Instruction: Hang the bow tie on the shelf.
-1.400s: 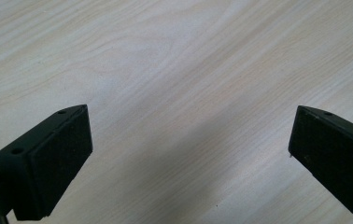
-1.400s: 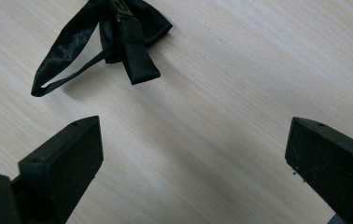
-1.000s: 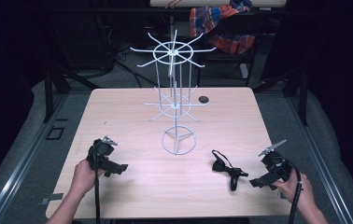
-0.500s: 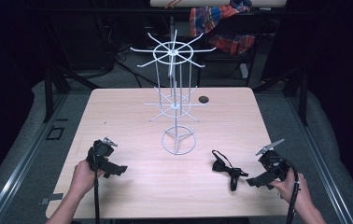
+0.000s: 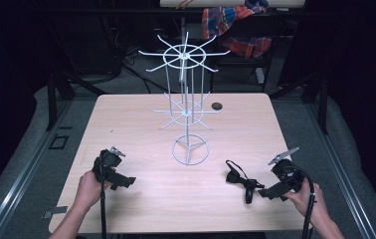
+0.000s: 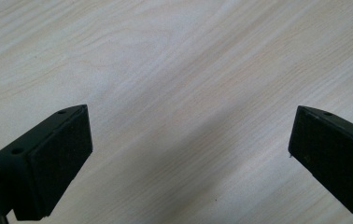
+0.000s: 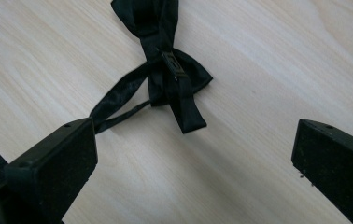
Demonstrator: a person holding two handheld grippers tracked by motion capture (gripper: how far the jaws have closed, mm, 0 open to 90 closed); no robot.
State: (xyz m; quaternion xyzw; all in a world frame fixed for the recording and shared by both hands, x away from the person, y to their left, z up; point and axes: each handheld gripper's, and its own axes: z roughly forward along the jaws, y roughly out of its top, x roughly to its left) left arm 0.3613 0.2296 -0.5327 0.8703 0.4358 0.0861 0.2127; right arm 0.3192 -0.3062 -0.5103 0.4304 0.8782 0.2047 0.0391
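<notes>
- Both grippers, left gripper [image 5: 126,181] and right gripper [image 5: 264,191], are gaping wide, holding nothing.
- You're approaching the black bow tie [image 7: 165,65], lying flat just ahead of the right one.
- Next, probably: you're closing on its strap, then lifting toward the wire rack [image 5: 190,149].

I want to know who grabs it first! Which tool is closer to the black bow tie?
The right tool. It sits just beside the black bow tie, open and not touching it. The left tool is far across the table, past the wire rack.

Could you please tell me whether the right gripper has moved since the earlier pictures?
Yes, slightly: the right gripper has edged left toward the black bow tie, which lies where it did on the table.
</notes>
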